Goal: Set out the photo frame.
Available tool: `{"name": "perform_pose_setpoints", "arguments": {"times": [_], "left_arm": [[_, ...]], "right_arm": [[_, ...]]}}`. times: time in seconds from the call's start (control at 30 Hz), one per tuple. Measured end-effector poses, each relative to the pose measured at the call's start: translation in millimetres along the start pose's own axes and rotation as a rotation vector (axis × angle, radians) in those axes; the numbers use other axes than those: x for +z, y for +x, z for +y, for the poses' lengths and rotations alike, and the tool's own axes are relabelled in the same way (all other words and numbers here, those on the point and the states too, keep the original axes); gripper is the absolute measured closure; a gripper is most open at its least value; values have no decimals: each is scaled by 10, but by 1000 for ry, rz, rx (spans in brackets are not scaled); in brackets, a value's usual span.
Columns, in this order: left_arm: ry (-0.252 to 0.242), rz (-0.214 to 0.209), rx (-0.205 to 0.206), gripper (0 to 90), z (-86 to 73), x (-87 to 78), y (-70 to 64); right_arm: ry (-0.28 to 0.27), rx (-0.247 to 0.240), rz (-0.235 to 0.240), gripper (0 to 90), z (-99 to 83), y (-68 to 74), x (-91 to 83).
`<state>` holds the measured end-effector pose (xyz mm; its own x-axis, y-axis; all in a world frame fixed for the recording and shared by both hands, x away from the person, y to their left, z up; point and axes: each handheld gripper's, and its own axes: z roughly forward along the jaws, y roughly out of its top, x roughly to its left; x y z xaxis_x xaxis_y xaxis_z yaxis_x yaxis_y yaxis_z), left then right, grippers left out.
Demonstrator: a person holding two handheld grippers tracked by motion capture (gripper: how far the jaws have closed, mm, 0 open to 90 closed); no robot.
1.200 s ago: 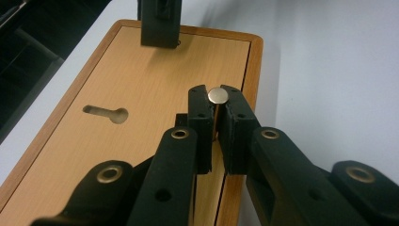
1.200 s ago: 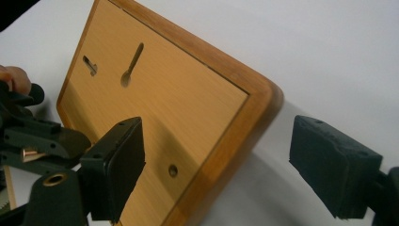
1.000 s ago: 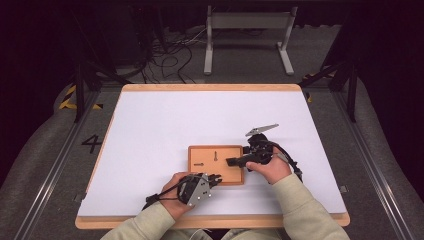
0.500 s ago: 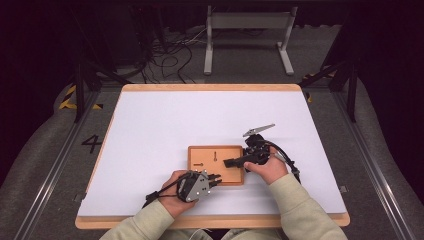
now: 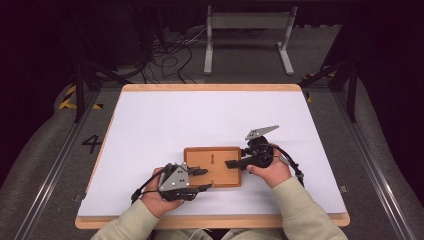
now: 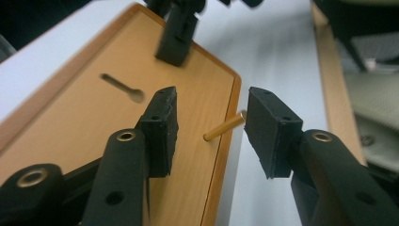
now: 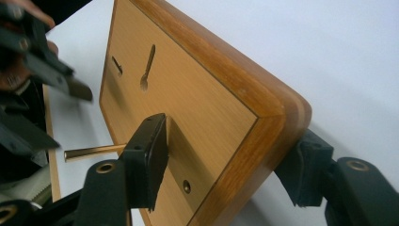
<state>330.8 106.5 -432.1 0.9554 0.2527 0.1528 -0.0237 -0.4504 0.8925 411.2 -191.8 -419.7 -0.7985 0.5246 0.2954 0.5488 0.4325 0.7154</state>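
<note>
Wooden board [image 5: 212, 166] at table's near-centre is clamped by its edge in rt gripper [image 7: 226, 155] – brass peg [image 6: 224, 127], standing in board's near edge, is straddled by wide-open lt gripper [image 6: 210, 123] – not yet gripped, pulling left

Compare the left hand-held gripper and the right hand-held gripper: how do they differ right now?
The left hand-held gripper has its jaws open on either side of a thin brass pin standing out of the flat wooden board, not touching it. The right hand-held gripper is shut on the board's edge, one jaw above and one below. In the high view the left is at the board's near left corner, the right at its right side. Both have black jaws.
</note>
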Motion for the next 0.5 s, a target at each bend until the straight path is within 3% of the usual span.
{"name": "perform_pose_setpoints", "arguments": {"times": [0.03, 0.1, 0.17, 0.2, 0.37, 0.5], "left_arm": [[0, 0, 0, 534, 0, 0, 0], [-41, 10, -39, 518, 2, -118, 35], [-58, 40, -60, 502, -4, -219, 69], [-71, 86, -64, 486, -14, -302, 94], [-122, 142, -104, 469, -47, -497, 164], [-159, 186, -164, 463, -93, -629, 235]], "right_arm": [[0, 0, 0, 414, 0, 0, 0], [1, -43, -7, 436, 4, 50, -44], [-1, -68, -11, 449, 1, 81, -68], [-1, -79, -13, 455, -1, 96, -82], [1, -128, -28, 475, -11, 166, -130], [8, -179, -39, 496, -23, 232, -175]]}}
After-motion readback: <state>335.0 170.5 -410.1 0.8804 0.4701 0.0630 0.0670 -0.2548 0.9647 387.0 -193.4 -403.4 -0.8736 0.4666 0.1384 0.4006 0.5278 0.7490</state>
